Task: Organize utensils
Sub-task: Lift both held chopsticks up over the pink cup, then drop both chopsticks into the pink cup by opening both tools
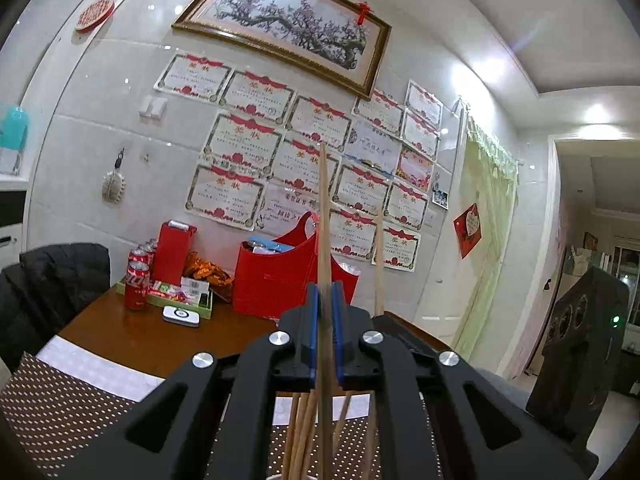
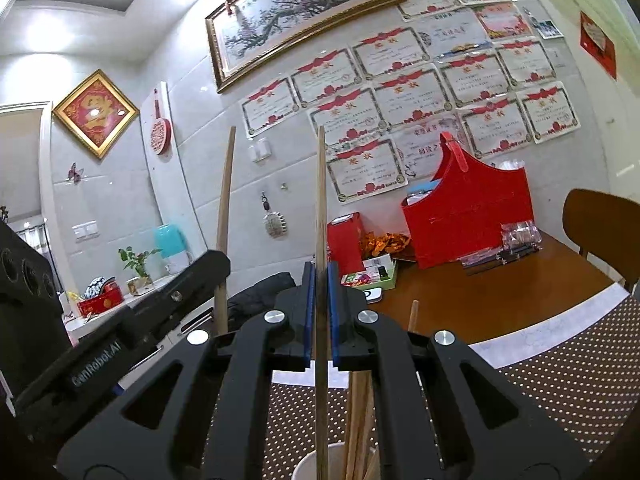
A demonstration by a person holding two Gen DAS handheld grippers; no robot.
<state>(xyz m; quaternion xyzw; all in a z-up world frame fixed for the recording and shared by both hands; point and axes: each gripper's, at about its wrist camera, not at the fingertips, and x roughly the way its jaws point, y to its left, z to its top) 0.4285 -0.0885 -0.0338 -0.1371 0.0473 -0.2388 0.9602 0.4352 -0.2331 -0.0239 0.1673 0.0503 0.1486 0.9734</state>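
Both claws at one moment. My left claw (image 1: pixel 327 332) is clamped on a chopstick (image 1: pixel 325 216), and my right claw (image 2: pixel 320 316) is clamped on a second chopstick (image 2: pixel 321 200); each pair of blue pads (image 2: pixel 308 320) is pressed flat against the wood with no gap showing. Each stick stands upright, its long axis crossing the claw's line at a right angle, one end high against the wall, the other dropping below the fingers. The white cup (image 2: pixel 308 466) lies directly beneath my right claw, low in its view, with more sticks leaning in it; the bundle (image 1: pixel 300 432) also shows under my left claw, though there the cup itself is barely visible. The cup stands on a dotted mat (image 2: pixel 560 380) on the table (image 2: pixel 500 292). My left claw (image 2: pixel 132 328) sits just beside the right. I judge the right stick is nearer to the cup's mouth, so it would call for a straight descent along its own axis.
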